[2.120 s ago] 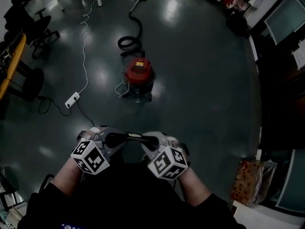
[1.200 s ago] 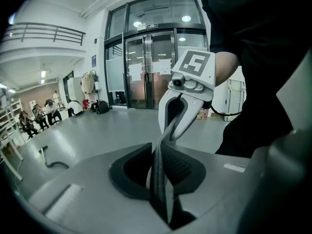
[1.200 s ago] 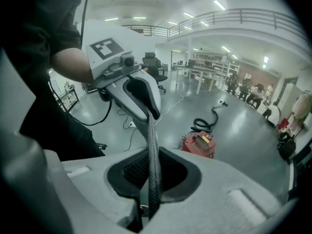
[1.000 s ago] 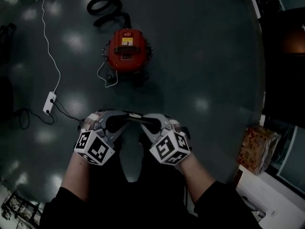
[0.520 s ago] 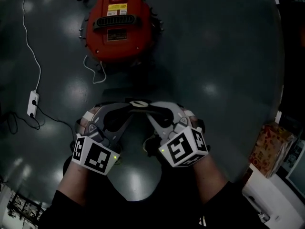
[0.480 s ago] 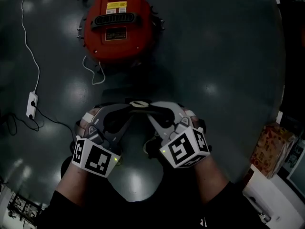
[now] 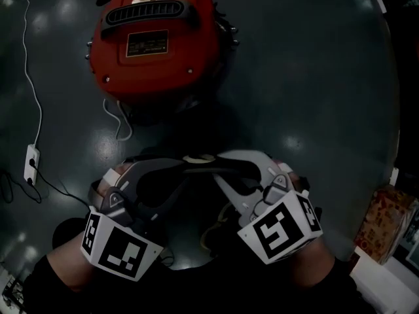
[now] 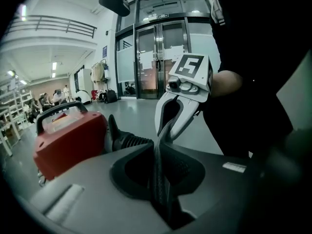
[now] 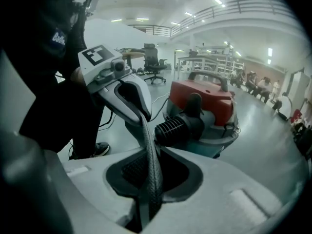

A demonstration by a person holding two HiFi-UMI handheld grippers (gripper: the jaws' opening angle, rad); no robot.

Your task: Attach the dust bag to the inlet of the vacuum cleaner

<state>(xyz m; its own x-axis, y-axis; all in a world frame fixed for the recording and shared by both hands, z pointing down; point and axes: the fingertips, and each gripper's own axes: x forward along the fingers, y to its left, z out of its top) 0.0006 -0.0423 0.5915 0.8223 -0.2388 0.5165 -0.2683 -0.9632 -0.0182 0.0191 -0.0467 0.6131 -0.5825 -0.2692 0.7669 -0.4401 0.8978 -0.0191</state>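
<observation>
**Head view with both gripper views: bag brought up to the machine.** The dust bag (image 8: 162, 133) is shown as a dark woven band stretched between the two grippers, on the near side of the vacuum cleaner (image 7: 157, 38) and not touching it. Only this band is clearly seen, and the rest of the bag is lost in shadow below the hands.

The left gripper (image 8: 157, 150) is clamped on one end of the band, its jaws having just been closing. The right gripper (image 9: 152, 155) is clamped on the other end with the band between its pads, though its jaws have just been opening. The two-ended hold is judged to keep the bag's edge taut and flat, so that its opening can be presented squarely.

The vacuum cleaner is seen standing on the floor (image 7: 314, 77) with its red lid and black handle (image 7: 154, 13) in place. A ribbed black hose cuff (image 9: 173, 126) is seen at its side, where the inlet is judged to lie. The bag is therefore not yet attached.
</observation>
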